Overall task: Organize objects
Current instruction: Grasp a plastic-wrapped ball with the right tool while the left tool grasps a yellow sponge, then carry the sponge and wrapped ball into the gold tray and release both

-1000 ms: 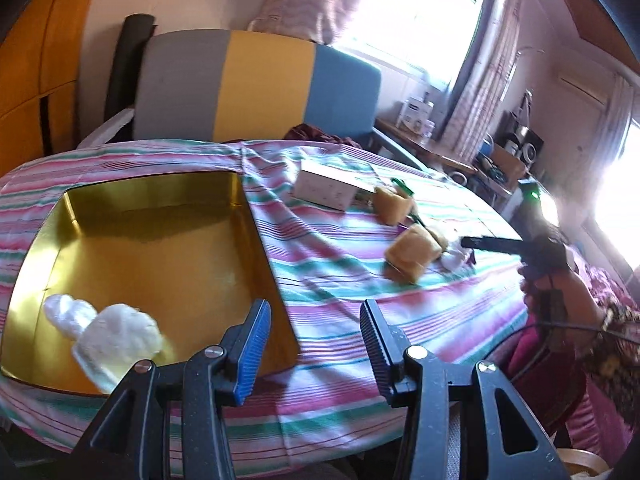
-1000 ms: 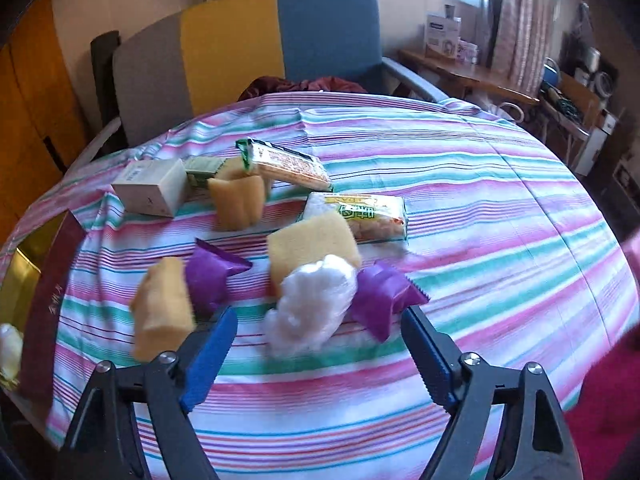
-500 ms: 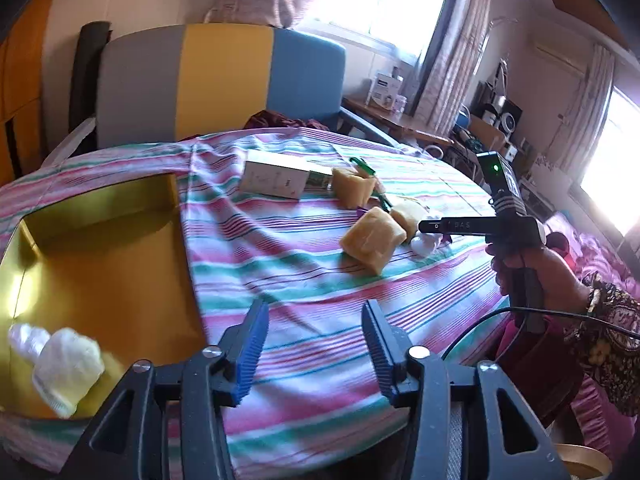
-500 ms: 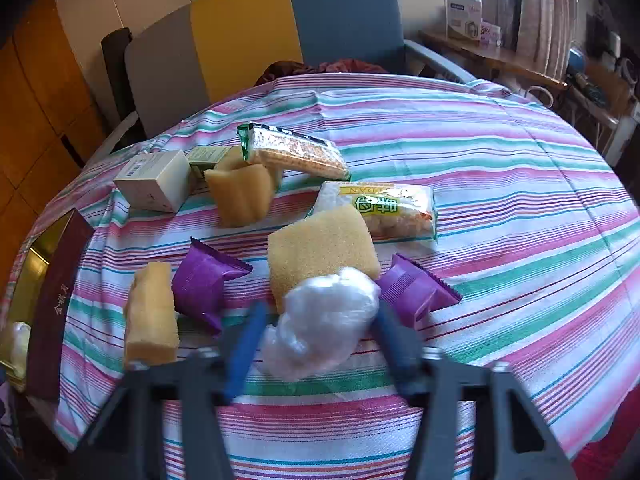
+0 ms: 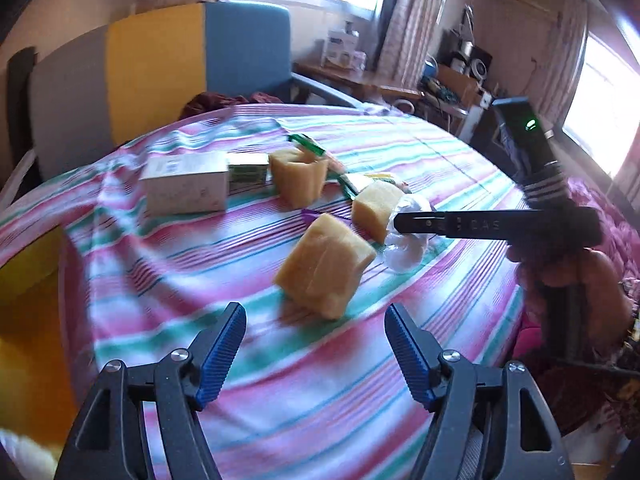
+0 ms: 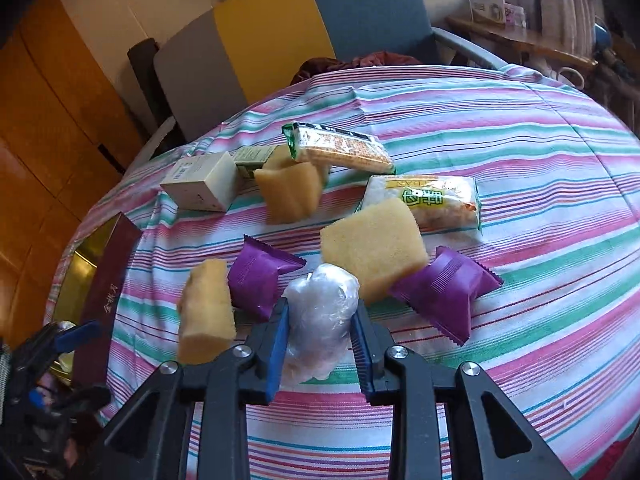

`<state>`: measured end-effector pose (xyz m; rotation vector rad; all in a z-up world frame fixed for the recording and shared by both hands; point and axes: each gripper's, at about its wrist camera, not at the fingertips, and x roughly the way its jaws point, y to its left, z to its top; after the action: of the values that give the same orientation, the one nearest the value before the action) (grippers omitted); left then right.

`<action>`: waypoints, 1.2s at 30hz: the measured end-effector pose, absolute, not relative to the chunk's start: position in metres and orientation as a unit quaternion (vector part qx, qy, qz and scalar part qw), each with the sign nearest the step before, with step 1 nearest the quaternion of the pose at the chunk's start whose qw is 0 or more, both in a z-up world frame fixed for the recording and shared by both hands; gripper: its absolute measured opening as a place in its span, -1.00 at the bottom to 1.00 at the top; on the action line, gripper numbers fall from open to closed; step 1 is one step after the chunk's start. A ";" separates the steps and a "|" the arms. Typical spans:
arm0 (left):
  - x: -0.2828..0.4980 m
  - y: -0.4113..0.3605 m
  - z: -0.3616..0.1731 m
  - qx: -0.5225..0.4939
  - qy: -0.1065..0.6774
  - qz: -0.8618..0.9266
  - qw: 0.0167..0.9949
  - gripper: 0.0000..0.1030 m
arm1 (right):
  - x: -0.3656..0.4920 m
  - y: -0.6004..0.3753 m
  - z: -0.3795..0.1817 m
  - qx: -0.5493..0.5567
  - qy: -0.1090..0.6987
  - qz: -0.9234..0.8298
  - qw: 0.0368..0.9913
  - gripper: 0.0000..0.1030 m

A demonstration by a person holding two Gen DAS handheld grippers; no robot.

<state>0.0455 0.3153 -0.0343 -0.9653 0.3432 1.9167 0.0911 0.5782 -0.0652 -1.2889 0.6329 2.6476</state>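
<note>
Your desk (image 6: pixel 520 128) fills both views, round under a pink, green and white striped cloth. Off to the left of your right hand-held gripper (image 6: pixel 320 344) sits the gold tray (image 6: pixel 76 276), its maroon wall facing the snacks. Ahead of that gripper, well beyond the bundle, lies the white box (image 6: pixel 200 186), and beside it two long snack packs, one green-ended (image 6: pixel 340 148), one with yellow and green print (image 6: pixel 436 204). Nearer in come the yellow sponge blocks: one just past the fingertips (image 6: pixel 374 248), one to the left (image 6: pixel 206 316), one further ahead (image 6: pixel 290 194). Two purple packets (image 6: pixel 260 276) flank the grip (one each side). Your right hand-held gripper is clamped on the clear plastic-wrapped bundle (image 6: pixel 320 316), blue pads pressing both sides, the bundle resting on the cloth. Your left hand-held gripper (image 5: pixel 316 344) has its jaws opening, nothing between them, a sponge block just ahead of it on the cloth.
</note>
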 end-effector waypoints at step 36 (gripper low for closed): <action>0.039 0.319 -0.079 -0.429 0.074 0.778 0.454 0.06 | 0.092 0.588 -0.064 -0.413 0.242 0.876 0.054 -0.42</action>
<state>0.0391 0.3191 -0.0789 -1.0577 0.1829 1.9190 0.0916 0.5877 -0.0635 -1.2552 0.7339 2.6619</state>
